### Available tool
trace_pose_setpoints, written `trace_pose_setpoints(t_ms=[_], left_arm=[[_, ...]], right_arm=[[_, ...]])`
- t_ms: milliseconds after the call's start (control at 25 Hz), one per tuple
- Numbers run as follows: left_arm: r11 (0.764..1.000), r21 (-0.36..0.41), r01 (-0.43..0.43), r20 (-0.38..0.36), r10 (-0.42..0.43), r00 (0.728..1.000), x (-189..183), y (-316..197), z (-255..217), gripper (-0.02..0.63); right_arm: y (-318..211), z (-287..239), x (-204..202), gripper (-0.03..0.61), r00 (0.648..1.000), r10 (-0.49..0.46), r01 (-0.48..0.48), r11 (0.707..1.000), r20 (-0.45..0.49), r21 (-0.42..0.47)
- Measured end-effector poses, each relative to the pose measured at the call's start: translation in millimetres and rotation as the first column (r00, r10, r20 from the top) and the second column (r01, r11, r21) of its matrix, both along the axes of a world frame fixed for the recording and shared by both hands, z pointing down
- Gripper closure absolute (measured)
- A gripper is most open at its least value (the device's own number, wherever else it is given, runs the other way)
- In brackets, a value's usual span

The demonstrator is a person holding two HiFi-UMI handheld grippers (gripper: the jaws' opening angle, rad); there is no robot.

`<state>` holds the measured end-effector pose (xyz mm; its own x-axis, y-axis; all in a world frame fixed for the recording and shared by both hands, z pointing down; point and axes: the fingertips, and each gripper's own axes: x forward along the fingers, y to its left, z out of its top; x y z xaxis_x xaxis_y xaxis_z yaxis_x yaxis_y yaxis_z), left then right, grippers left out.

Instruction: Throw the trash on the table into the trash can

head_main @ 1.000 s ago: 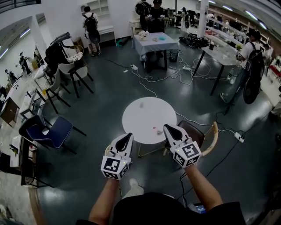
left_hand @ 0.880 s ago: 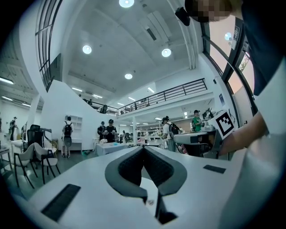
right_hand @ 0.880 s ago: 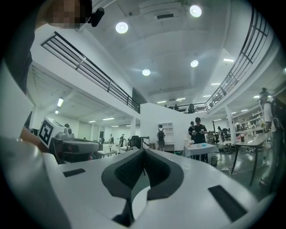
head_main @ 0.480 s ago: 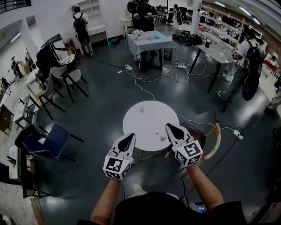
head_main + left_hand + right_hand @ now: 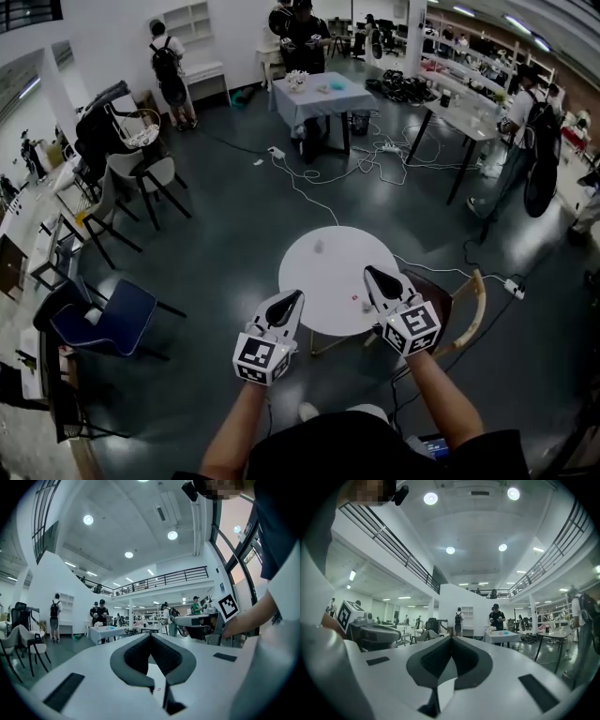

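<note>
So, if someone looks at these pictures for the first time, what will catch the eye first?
First the round white table in the middle of the dark floor, with a pale scrap near its far edge and a pink scrap near its front. Then the left gripper and right gripper, both shut and empty, held out at its near edge.

Table trash [image 5: 319, 247]: indistinctly small.

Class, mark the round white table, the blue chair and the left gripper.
round white table [image 5: 328, 277]: head view, bare part of its top
blue chair [image 5: 127, 306]: head view, its seat
left gripper [image 5: 296, 295]: head view, tip of its shut fingers
</note>
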<state>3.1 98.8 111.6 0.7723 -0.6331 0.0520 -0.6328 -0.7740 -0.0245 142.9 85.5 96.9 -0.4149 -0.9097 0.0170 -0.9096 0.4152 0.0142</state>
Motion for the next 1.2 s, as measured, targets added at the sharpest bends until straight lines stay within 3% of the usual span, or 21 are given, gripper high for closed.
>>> trace_pose_setpoints(t_ms=[280, 480, 1200], left_arm=[[1.000, -0.017, 0.001, -0.021, -0.001, 1.000, -11, -21, 16, 0.606], [0.999, -0.036, 0.011, -0.016, -0.012, 1.000, 0, -34, 30, 0.606], [0.986, -0.154, -0.055, 0.116, 0.074, 0.991, 138, -105, 92, 0.606]], right_arm=[[-17, 16, 0, 0.561, 1.000, 0.026, -0.026, 0.999, -0.017, -0.022], [-25, 23, 23, 0.561, 0.998, 0.056, -0.056, 0.998, -0.011, -0.026], [-100, 59, 164, 0.561, 0.997, 0.072, -0.069, 0.993, 0.022, -0.092]])
